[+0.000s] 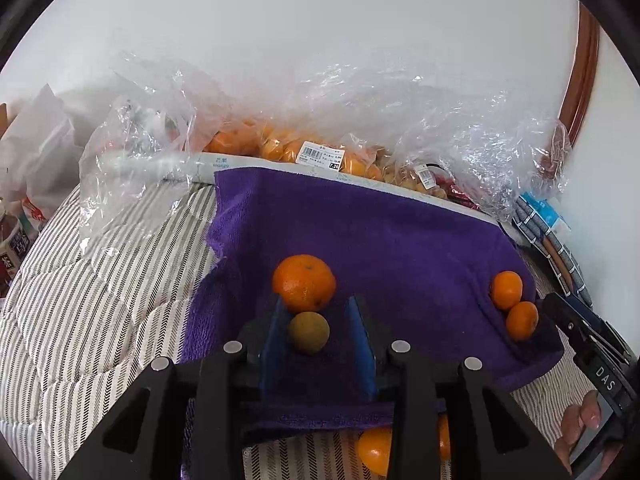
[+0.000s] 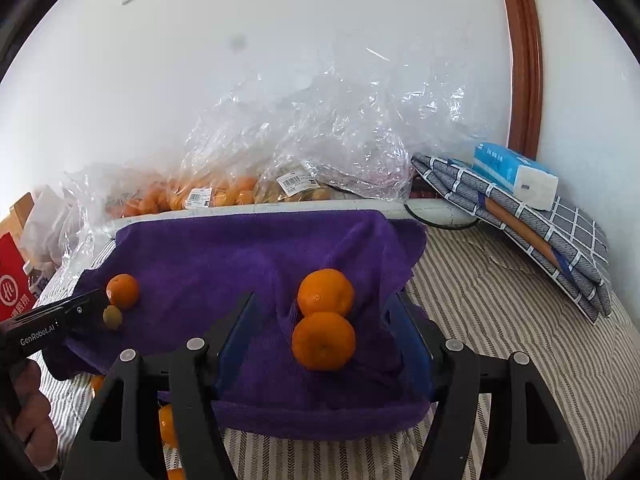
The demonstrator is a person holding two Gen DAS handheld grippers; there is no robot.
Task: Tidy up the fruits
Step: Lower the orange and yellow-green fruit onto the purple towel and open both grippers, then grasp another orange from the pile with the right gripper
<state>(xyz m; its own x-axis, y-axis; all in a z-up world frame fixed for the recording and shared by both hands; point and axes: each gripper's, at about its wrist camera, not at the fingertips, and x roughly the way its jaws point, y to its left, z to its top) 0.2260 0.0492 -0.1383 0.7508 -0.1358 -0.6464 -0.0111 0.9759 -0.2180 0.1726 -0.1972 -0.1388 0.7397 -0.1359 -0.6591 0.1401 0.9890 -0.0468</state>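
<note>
Left wrist view: my left gripper (image 1: 318,322) is hanging low over a purple towel (image 1: 400,232), its blue fingers (image 1: 362,340) spread apart. A small brownish-green fruit (image 1: 309,333) is sitting on the towel between them, touching the left finger or very close to it, with a clear gap to the right one. A mandarin (image 1: 304,282) is resting just beyond it, touching it, past the fingertips. Two smaller mandarins (image 1: 514,304) are lying against each other at the towel's right edge, next to my right gripper (image 1: 580,332). Another mandarin (image 1: 376,450) is peeking out below the towel's near edge. Behind the towel, clear bags (image 1: 304,120) of orange fruit with price labels are leaning against a white wall (image 1: 280,20). Everything is sitting on a striped quilt (image 1: 100,280).

Right wrist view: my right gripper (image 2: 324,320) is hovering over the same towel (image 2: 224,260), its fingers (image 2: 236,336) spread wide. Two mandarins (image 2: 324,320) are lying between them, touching each other, with space on both sides. At the left, my left gripper (image 2: 60,320) is reaching in beside a mandarin (image 2: 123,291) and the small fruit (image 2: 112,317). Folded checked cloth (image 2: 540,220) with a tissue pack (image 2: 516,176) on top is lying at the right on the quilt (image 2: 500,320).
</note>
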